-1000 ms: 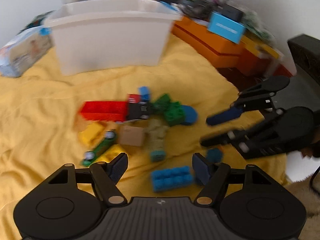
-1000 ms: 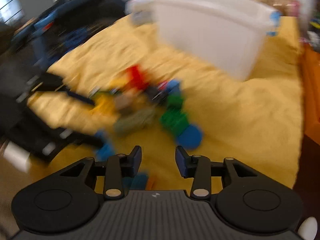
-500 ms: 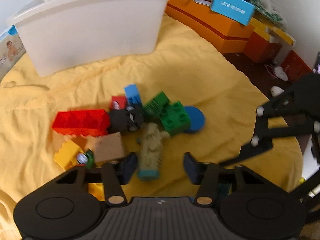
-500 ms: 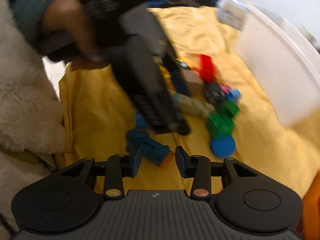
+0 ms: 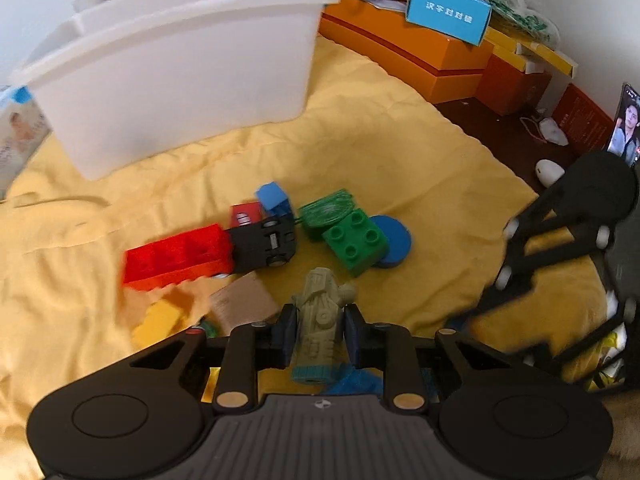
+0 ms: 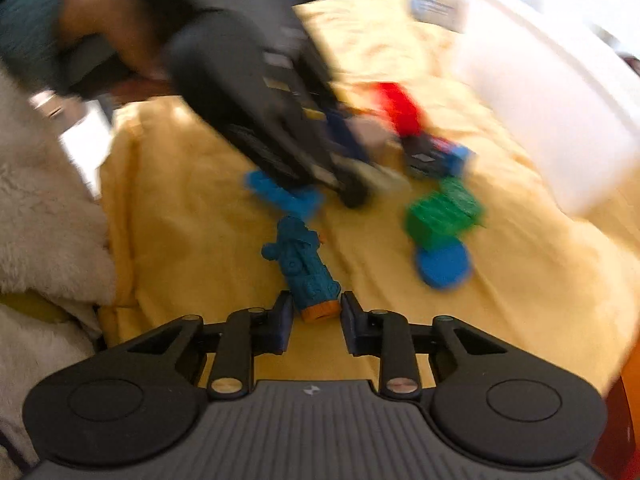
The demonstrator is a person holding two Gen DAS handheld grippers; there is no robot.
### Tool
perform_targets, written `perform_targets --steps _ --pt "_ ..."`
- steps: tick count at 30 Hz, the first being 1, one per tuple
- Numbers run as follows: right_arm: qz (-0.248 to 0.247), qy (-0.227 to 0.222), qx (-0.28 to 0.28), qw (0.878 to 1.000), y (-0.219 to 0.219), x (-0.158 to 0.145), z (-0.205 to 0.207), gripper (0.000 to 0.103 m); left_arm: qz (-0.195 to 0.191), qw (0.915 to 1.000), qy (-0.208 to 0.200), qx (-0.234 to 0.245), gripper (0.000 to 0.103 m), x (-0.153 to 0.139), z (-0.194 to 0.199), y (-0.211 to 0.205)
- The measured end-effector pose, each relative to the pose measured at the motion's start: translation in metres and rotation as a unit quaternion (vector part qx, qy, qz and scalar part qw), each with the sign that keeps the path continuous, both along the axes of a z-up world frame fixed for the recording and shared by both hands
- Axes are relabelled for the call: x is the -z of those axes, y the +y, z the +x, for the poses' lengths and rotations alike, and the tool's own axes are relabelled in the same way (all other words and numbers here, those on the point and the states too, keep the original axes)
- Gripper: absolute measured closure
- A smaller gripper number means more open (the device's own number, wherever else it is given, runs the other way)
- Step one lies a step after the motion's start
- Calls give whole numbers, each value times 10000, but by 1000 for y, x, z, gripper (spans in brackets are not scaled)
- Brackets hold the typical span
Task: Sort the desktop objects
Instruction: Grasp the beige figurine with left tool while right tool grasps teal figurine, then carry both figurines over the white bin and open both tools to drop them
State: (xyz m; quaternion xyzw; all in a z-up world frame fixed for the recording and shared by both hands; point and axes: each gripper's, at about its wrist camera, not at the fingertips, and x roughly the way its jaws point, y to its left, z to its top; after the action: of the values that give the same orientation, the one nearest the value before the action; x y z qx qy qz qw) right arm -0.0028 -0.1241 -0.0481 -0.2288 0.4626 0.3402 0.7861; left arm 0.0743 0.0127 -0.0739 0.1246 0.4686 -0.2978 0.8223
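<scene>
Toy bricks lie in a pile on a yellow cloth (image 5: 400, 128). My left gripper (image 5: 320, 328) points down at it, jaws closing, pads pressed on both sides of an olive-green toy figure (image 5: 322, 308). Beyond it lie a red brick (image 5: 176, 256), a black car chassis (image 5: 264, 244), a green brick (image 5: 354, 240) and a blue disc (image 5: 394, 236). My right gripper (image 6: 316, 316) is closing too; its pads meet the orange base of a blue toy figure (image 6: 304, 264) lying on the cloth. A white bin (image 5: 180, 80) stands behind the pile.
Orange boxes (image 5: 420, 52) and a blue box (image 5: 448, 12) line the far right edge, with a phone (image 5: 626, 124) propped beside them. A brown block (image 5: 244, 306) and a yellow brick (image 5: 160, 320) lie near left. White fleece (image 6: 40, 220) borders the cloth's near side.
My left gripper came forward over the pile and its jaws narrowed onto the olive figure. The right view rolled round, and its jaws narrowed around the blue figure now between them.
</scene>
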Motion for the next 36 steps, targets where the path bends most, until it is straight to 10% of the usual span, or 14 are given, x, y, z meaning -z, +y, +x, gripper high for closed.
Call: perform_targets --steps 8,18,36 --pt "694 165 2511 9653 -45 4 12 76 -107 9996 198 -179 74 12 -11 2" --pt "761 319 2653 9606 -37 17 18 64 -171 9996 200 -126 74 13 -11 1" --pt "764 -475 2634 9605 -28 -37 33 83 -811 9956 -191 -426 74 -46 7 27"
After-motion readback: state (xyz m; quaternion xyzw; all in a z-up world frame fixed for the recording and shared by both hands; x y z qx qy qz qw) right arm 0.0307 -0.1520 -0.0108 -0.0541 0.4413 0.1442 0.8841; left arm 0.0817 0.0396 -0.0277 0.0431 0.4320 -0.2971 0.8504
